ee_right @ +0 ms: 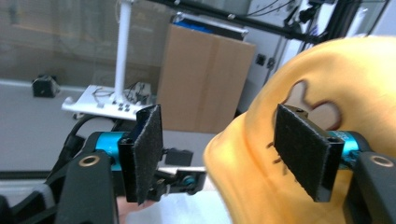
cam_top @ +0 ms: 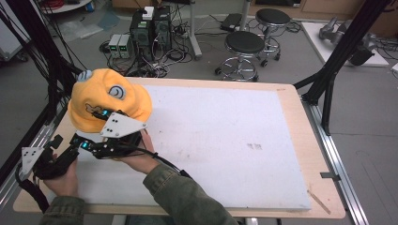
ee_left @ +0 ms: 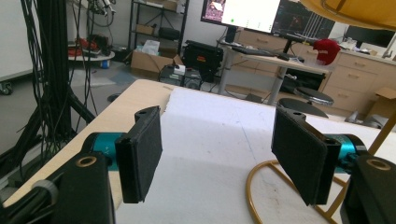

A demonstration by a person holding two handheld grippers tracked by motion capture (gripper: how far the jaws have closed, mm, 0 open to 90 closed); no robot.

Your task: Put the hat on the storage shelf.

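An orange plush hat (cam_top: 110,98) with a cartoon face sits raised at the table's left side. In the left gripper view its underside (ee_left: 364,11) shows at top right, above a gold wire stand (ee_left: 254,186) on the mat. My right gripper (cam_top: 104,115) reaches across to the hat's near side. It stands open, and the hat (ee_right: 327,79) lies behind and around its right jaw. My left gripper (cam_top: 83,143) is open just below and left of the hat. Only white mat lies between the jaws of the left gripper (ee_left: 217,140).
A white mat (cam_top: 225,136) covers most of the wooden table (cam_top: 300,140). Black frame posts (cam_top: 328,89) stand at the right and left edges. Two stools (cam_top: 244,49) and computer boxes (cam_top: 141,30) with cables sit on the floor beyond the far edge.
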